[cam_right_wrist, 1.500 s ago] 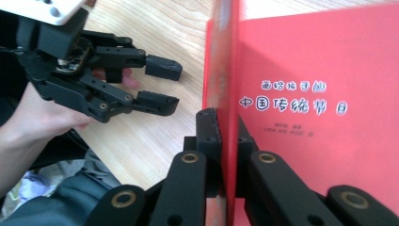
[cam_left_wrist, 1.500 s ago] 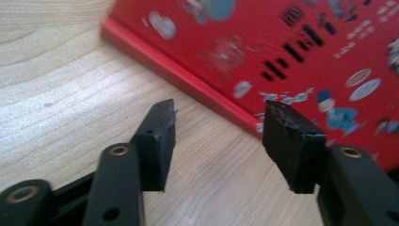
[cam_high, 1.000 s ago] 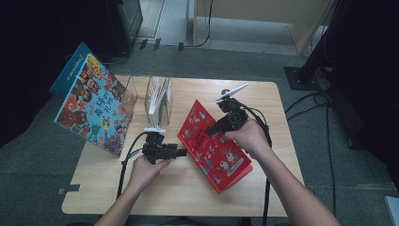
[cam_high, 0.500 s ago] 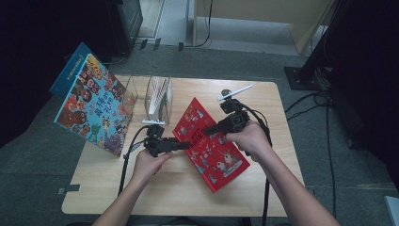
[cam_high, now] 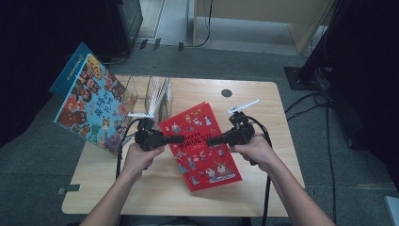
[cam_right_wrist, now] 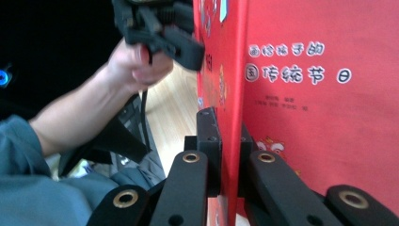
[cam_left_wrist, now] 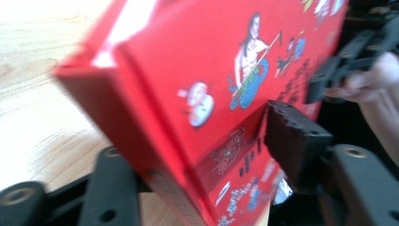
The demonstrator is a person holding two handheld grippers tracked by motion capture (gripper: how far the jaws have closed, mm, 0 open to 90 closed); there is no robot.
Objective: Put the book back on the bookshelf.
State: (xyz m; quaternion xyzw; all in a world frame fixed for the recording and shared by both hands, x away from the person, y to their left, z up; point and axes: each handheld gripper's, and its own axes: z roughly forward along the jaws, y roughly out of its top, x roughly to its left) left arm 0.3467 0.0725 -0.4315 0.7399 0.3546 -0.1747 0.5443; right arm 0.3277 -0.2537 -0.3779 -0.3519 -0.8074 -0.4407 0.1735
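A: Where's the red book point(cam_high: 201, 145)?

B: Middle of the desk point(cam_high: 263, 197), held between both tongs and tilted. From the high view its near corner sits low by the desk and the far edge is raised.

A: Right tongs point(cam_high: 210, 140)?

B: Pressed together on the book's right edge. The right gripper view shows one jaw on each side of the cover, both pads tight against the red board point(cam_right_wrist: 324, 94).

A: Left tongs point(cam_high: 179, 139)?

B: Jaws have just been closing, with the book's left edge between them. In the left gripper view the right jaw is against the cover point(cam_left_wrist: 226, 80). The left jaw is behind the spine, so whether it's touching can't be told, and the picture is blurred there.

A: Anything else around?

B: A blue picture book point(cam_high: 91, 106) leans upright at the desk's left edge. A clear rack point(cam_high: 146, 92) with thin books point(cam_high: 160, 94) stands behind the left hand point(cam_high: 141, 157). There's a dark round grommet point(cam_high: 227, 93) near the far side. The right hand point(cam_high: 254, 150) is just beside the book's right edge.
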